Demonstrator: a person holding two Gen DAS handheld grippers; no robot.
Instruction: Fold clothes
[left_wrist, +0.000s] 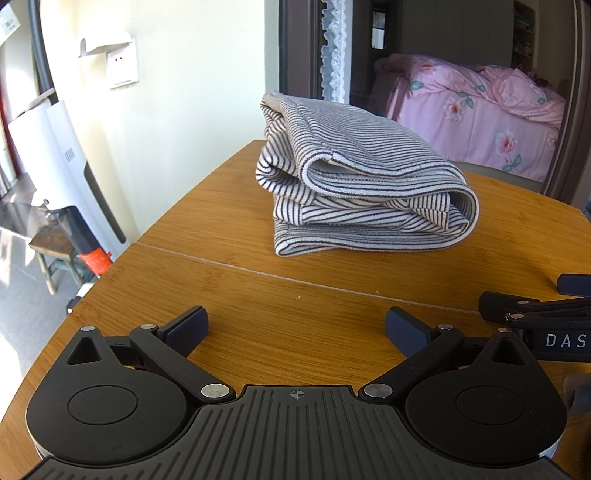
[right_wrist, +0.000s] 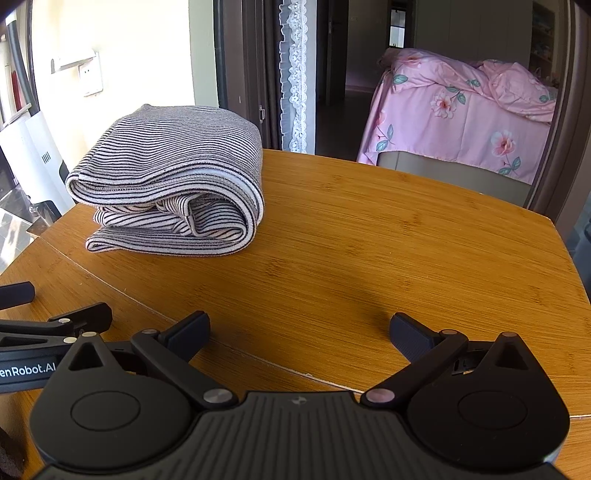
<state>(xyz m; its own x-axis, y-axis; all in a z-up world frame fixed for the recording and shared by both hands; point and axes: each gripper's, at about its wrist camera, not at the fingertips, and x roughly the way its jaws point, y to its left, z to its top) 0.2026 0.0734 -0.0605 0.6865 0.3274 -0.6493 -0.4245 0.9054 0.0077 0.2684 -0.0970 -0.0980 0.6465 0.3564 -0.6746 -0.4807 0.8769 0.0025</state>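
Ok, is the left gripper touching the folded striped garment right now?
Apart. The left wrist view shows the left gripper open, with a bare stretch of wooden table between its fingertips and the folded striped garment.

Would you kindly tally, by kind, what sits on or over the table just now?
Striped garment, folded: 1
Tongs, both open and empty: 2, left and right
Total: 3, on the wooden table
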